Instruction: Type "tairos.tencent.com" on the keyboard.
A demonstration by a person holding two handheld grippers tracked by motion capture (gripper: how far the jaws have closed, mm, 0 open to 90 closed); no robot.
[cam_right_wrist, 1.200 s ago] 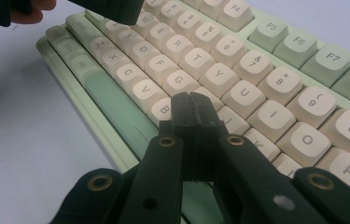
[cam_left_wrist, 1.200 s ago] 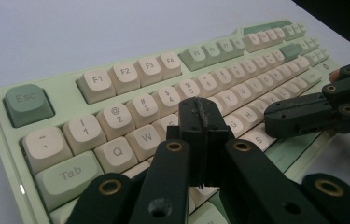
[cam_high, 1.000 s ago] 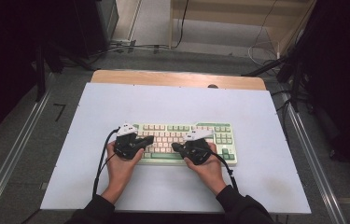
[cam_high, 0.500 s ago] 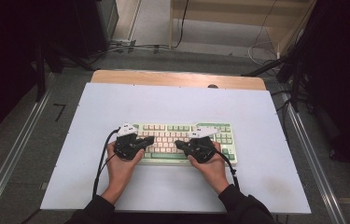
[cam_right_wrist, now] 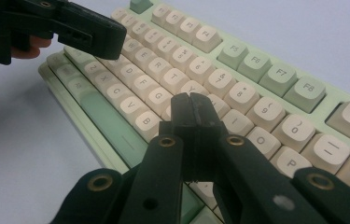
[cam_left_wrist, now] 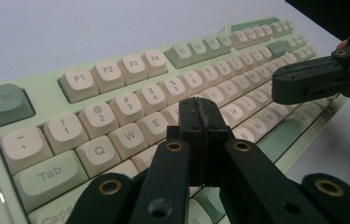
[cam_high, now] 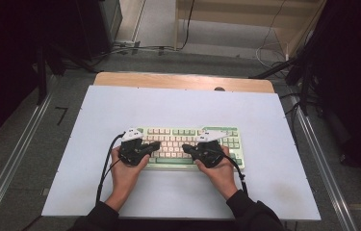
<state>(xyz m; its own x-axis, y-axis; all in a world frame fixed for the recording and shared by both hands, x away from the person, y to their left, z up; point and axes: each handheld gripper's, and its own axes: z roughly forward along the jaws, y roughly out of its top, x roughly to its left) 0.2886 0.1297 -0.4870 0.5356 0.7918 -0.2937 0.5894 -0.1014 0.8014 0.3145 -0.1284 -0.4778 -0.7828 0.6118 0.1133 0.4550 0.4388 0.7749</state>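
We hold the left gripper [cam_high: 155,145] and right gripper [cam_high: 187,147], each with jaws pressed together on nothing, over the pale green keyboard [cam_high: 168,137] lying near the middle of the white table [cam_high: 264,120].

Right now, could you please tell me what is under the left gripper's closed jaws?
The keyboard lies under the left gripper, around the letter keys; the key directly beneath its tip is covered.

A white desk [cam_high: 178,106] with a wooden far edge [cam_high: 183,81] stands on grey floor [cam_high: 33,144]. Metal rails [cam_high: 12,159] run along both sides. Beyond it, cables [cam_high: 135,47] trail across the floor (some toward a pale wooden shelf [cam_high: 245,14]). Both far corners lie in deep shadow.
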